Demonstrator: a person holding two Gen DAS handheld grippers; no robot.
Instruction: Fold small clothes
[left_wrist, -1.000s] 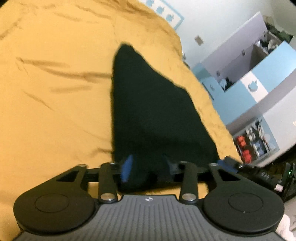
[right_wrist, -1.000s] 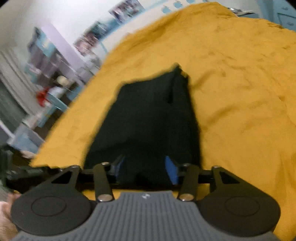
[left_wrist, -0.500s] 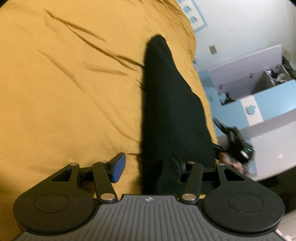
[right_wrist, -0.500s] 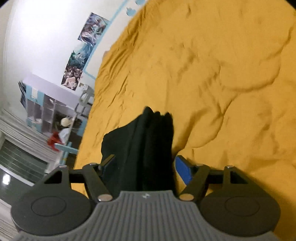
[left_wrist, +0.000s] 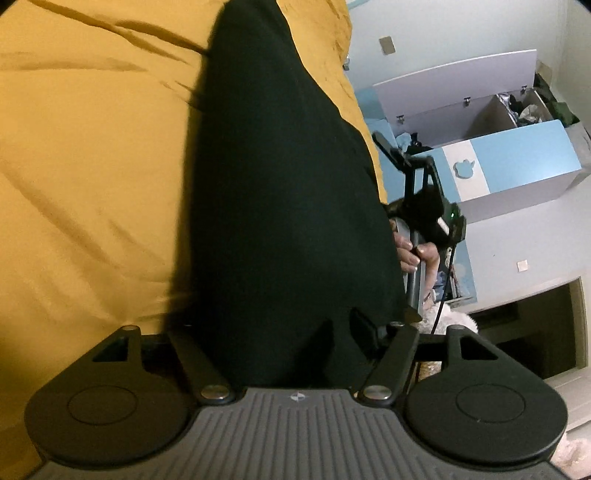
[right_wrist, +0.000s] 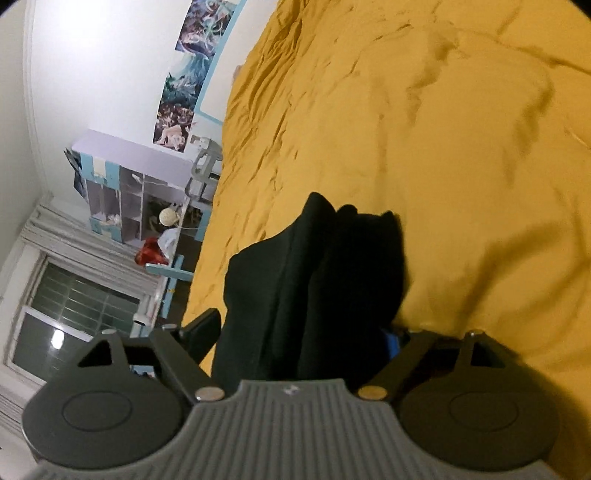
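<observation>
Black cloth, a small dark garment (left_wrist: 280, 206), hangs stretched between the two grippers above a mustard-yellow bedspread (left_wrist: 92, 166), and its far end trails down toward the bed. In the left wrist view it runs as one long smooth panel from the fingers away to a narrow tip, which suggests it is held up by one edge so that gravity pulls the wrinkles out before a fold. The left gripper (left_wrist: 273, 332) has the cloth bunched between its fingers; both fingers are mostly covered by fabric, so I judge it pinches the edge, though how tightly it is pressed cannot be told. In the right wrist view the garment (right_wrist: 317, 288) shows as several upright pleats or layers side by side, and the right gripper (right_wrist: 299, 339) has its fingers apart with the gathered cloth filling the gap, a blue pad (right_wrist: 393, 341) just showing at the right finger; it seems to grip the bundle loosely rather than clamped flat. Holding both ends off the bed probably lets the person line the layers up before laying them down. Beyond the bed's edge stand a blue-and-white storage cabinet (left_wrist: 509, 162), a poster (right_wrist: 192, 70) on the white wall, and a window (right_wrist: 70, 314).
</observation>
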